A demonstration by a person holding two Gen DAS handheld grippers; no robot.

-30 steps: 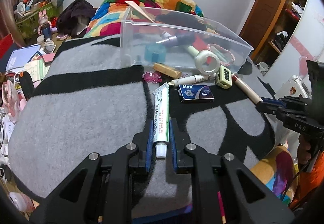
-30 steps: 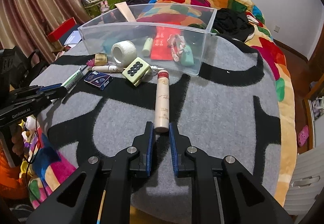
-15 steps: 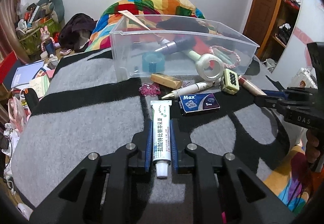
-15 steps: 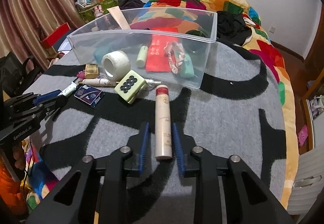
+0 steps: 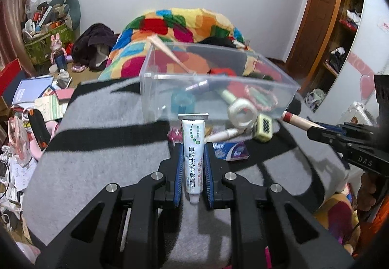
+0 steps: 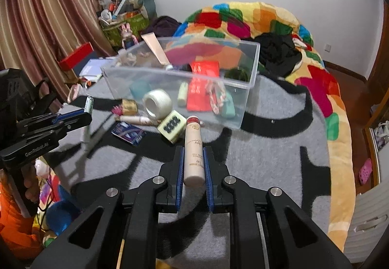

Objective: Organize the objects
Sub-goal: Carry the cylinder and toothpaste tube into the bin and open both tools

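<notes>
My left gripper [image 5: 193, 147] is shut on a white ointment tube [image 5: 193, 147] and holds it above the grey blanket, pointing at the clear plastic bin [image 5: 218, 81]. My right gripper [image 6: 193, 151] is shut on a beige bottle with a red cap [image 6: 193, 149], also lifted, in front of the bin [image 6: 184, 74]. The bin holds a red packet [image 6: 203, 84], a blue tape roll, a bracelet and other small items. Each gripper shows in the other's view: the right one [image 5: 316, 129] and the left one [image 6: 85, 113].
On the blanket before the bin lie a white tape roll [image 6: 157, 103], a green dice block [image 6: 171, 125], a blue Max box [image 6: 128, 132], a pen, a gold bar and a pink trinket. A colourful quilt [image 6: 255, 23] lies behind. Cluttered floor at left.
Both grippers closed on their objects and lifted them off the blanket: the left with the tube, the right with the bottle. Both now sit higher and nearer the bin.
</notes>
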